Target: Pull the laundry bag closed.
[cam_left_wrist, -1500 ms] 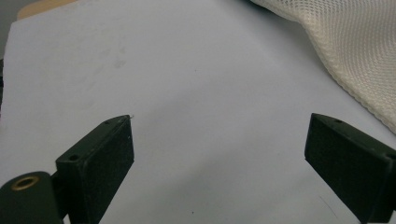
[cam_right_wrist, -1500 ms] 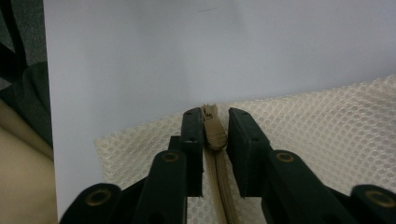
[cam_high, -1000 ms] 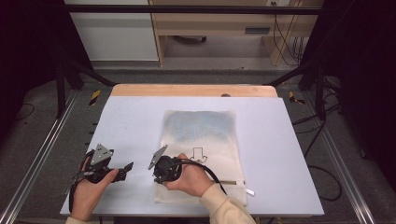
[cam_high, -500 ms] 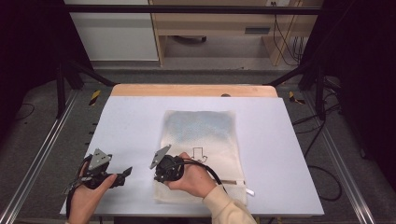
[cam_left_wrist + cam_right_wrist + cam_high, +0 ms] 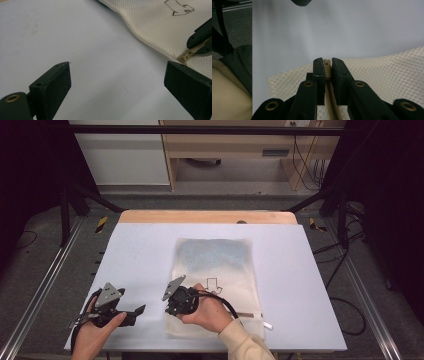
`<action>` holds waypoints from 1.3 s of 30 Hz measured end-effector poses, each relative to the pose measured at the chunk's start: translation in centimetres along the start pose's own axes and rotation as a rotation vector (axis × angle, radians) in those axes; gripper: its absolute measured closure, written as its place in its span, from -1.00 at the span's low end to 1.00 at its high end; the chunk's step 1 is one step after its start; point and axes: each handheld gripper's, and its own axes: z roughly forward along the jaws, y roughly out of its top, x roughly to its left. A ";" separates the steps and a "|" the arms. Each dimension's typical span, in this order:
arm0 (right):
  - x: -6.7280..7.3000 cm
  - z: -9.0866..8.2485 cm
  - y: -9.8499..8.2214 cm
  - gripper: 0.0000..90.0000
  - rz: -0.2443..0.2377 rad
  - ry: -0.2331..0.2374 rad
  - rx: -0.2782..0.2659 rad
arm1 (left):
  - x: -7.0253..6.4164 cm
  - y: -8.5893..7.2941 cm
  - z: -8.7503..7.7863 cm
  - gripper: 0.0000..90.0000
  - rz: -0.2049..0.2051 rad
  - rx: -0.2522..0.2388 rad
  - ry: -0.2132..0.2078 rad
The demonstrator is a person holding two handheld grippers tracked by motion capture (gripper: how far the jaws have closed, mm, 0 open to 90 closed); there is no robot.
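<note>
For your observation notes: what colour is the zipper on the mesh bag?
Beige, slightly darker than the cream mesh bag. The zipper shows best in the right gripper view, pinched between the black tongs.

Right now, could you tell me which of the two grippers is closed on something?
The right gripper: its jaws pinch the zipper end of the mesh bag. The left gripper stands wide open over bare table.

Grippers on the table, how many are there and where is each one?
2. The left gripper hovers open over the table's near-left part; the right gripper is shut on the zipper end at the mesh bag's near-left corner.
</note>
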 end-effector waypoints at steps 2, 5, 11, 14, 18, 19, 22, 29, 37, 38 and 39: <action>0.0 0.0 0.0 0.82 -0.002 0.001 -0.004 | -0.3 0.0 0.0 -0.86 0.006 0.001 -0.007; 0.0 0.0 0.0 0.82 0.002 -0.002 -0.009 | -0.8 0.1 0.2 -0.86 0.020 0.006 -0.018; 0.0 -0.2 0.0 0.82 0.007 0.000 -0.017 | -1.0 -0.1 0.4 -0.88 0.019 0.028 -0.042; -0.2 -0.4 0.0 0.82 0.013 0.003 -0.027 | -1.3 0.0 0.4 -0.88 0.026 0.026 -0.046; -0.2 -0.7 -0.1 0.82 0.014 -0.001 -0.030 | -1.7 0.0 0.3 -0.88 0.036 0.024 -0.061; -0.3 -0.7 -0.1 0.82 0.008 0.000 -0.032 | -1.8 0.1 0.4 -0.87 0.032 0.020 -0.074; -0.3 -0.7 -0.1 0.82 0.015 0.000 -0.034 | -2.2 0.2 0.7 -0.86 0.032 0.018 -0.099; -0.2 -0.5 -0.1 0.82 0.014 0.001 -0.022 | -3.4 0.5 1.5 -0.80 0.043 0.028 -0.152; -0.3 -0.6 -0.1 0.82 0.012 0.003 -0.024 | -4.6 1.0 2.7 -0.75 0.053 0.040 -0.186; -0.3 -0.6 -0.1 0.82 0.010 0.003 -0.025 | -4.7 1.1 2.9 -0.74 0.054 0.040 -0.188; -0.3 -0.6 -0.1 0.82 0.009 0.003 -0.025 | -4.8 1.1 3.0 -0.74 0.055 0.045 -0.191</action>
